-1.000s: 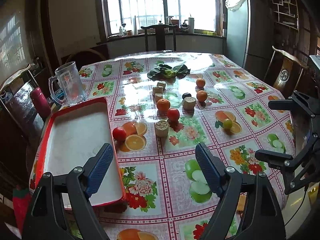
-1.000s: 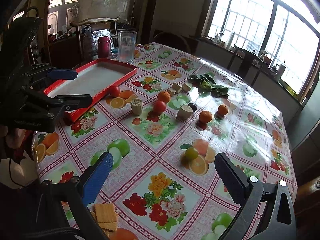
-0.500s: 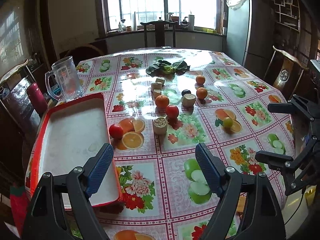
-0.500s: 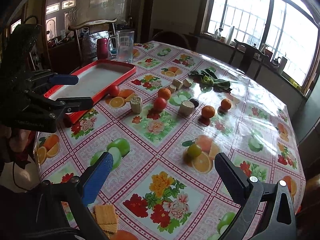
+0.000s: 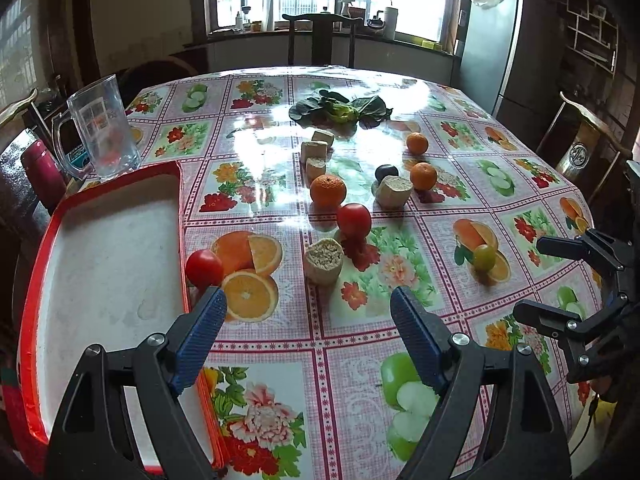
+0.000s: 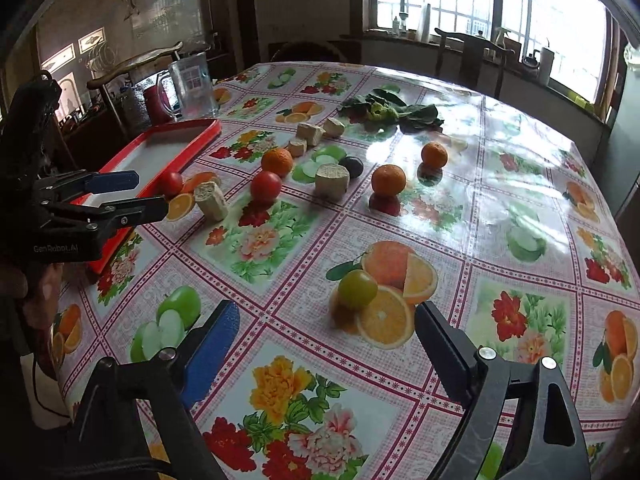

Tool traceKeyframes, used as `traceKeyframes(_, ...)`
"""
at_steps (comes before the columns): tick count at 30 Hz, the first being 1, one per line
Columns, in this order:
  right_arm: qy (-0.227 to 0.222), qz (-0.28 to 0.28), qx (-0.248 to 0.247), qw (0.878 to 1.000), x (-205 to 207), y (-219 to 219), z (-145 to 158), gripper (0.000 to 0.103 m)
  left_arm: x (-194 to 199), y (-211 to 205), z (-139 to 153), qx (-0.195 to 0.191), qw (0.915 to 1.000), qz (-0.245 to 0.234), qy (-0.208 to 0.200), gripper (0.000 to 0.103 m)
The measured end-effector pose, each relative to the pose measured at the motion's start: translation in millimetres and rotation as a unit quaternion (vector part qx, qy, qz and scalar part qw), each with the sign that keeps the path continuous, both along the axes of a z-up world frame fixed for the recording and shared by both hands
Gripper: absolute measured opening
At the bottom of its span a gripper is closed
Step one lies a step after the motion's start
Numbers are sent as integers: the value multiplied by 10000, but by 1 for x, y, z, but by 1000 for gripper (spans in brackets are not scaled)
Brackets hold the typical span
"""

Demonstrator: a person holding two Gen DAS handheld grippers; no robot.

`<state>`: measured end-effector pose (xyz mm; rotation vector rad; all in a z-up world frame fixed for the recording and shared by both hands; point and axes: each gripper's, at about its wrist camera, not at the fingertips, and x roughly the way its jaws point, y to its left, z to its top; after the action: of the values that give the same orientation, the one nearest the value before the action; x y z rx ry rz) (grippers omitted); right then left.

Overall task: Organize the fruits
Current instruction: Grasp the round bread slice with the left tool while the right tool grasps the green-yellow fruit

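Observation:
A red tray (image 5: pixel 40 248) with a white floor lies at the table's left. My left gripper (image 5: pixel 306 304) hangs open and empty beside it, a tomato (image 5: pixel 204 268) just ahead of its left fingertip. A second tomato (image 5: pixel 353 220), three oranges (image 5: pixel 328 190) (image 5: pixel 423 176) (image 5: pixel 417 143) and a dark plum (image 5: pixel 386 171) sit mid-table. My right gripper (image 6: pixel 326 316) is open with its jaws closing. A small green fruit (image 6: pixel 357 289) lies untouched just ahead of its gap. Each gripper also shows in the other's view: the right gripper (image 5: pixel 532 278) and the left gripper (image 6: pixel 146 192).
Tan cut chunks (image 5: pixel 323 262) (image 5: pixel 394 191) stand among the fruit, with leafy greens (image 5: pixel 340 108) beyond them. A glass mug (image 5: pixel 100 132) and a red flask (image 5: pixel 42 176) stand behind the tray. Chairs ring the table, and its near edge is just below both grippers.
Both grippers have come forward and lower over the table, so the fruit looks larger. The right gripper has rolled, its jaws have narrowed, and the green fruit now lies close ahead of its tips.

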<state>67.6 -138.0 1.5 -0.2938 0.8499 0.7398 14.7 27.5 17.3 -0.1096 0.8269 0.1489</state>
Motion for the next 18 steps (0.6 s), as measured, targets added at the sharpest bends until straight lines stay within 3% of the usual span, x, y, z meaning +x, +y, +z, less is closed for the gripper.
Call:
traceKeyframes(2,124,-101,17,9999,10,1,-6,79,11,3,-4,1,10000,17,33,84)
traceKeyframes(8,378,-353,131,9986,34,3,-22,67,41,6,-25,1,9996,-22,275,67)
traceKeyframes(10,404,-406,78,9983,38,7,-27,58,49,7,-32,21,9994,-26,358,64)
traceKeyframes(15,248,-440,-162,9986,38,12,-34,37,58,4,-44,-120,9985,-206,484,31)
traceKeyframes(18,317,-438,-83,9985,38,9,-32,26,56,1,-45,-49,9985,-270,480,28)
